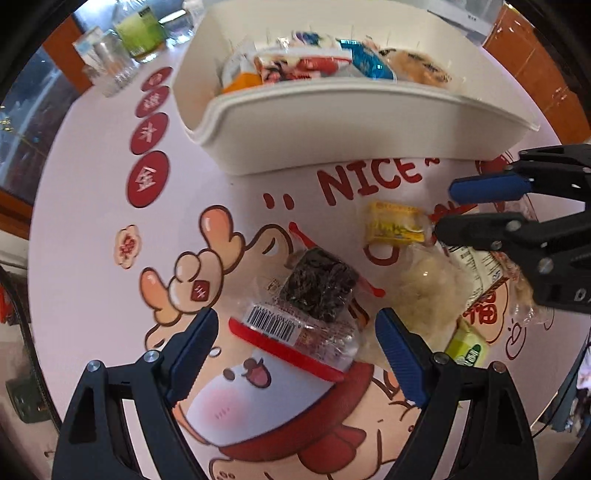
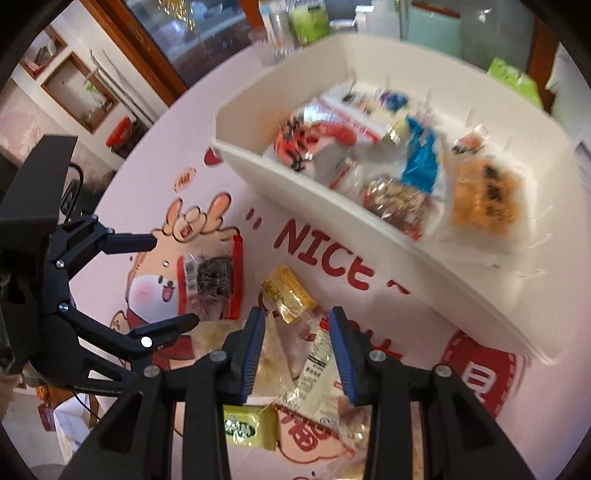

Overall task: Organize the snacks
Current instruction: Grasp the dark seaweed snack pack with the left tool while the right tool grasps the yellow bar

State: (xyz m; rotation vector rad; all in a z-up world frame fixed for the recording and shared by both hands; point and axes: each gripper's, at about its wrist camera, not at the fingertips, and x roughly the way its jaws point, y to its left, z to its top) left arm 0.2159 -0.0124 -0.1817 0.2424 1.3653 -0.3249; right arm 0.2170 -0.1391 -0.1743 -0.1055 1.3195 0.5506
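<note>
Left tongs [image 1: 297, 341]: fingers wide apart, empty, straddling the dark snack packet [image 1: 308, 306], a clear wrapper with a red edge strip and barcode lying flat on the printed tabletop [image 1: 92, 258]; no finger touches it. Pale clear packet [image 1: 424, 288]: just right of the dark one, contents whitish, kind not readable. Yellow packet [image 1: 397, 221]: on the tabletop between the loose group and the white bin [image 1: 332, 136], apart from both. Green-labelled packet [image 2: 249, 428]: nearest the right-hand camera, partly cut off by the tong frame. Long white packet with printed label [image 2: 319, 373]: lying between the right fingers, text too small to read. Right tongs [image 2: 297, 354]: fingers apart, holding nothing, poised over that white packet and the pale one; whether a pad touches a wrapper cannot be told. White bin: at the far side of the tabletop, already holding several packets, among them an orange one [image 2: 484, 197], a blue one [image 2: 421, 155] and a red-and-white one [image 2: 306, 144], all blurred. Progress, judged: partly done; about five packets are left loose outside the bin. Hidden: the bin's far corner, anything beneath the overlapping wrappers. Cups and a green carton [image 1: 140, 31] stand beyond, unsharp.
</note>
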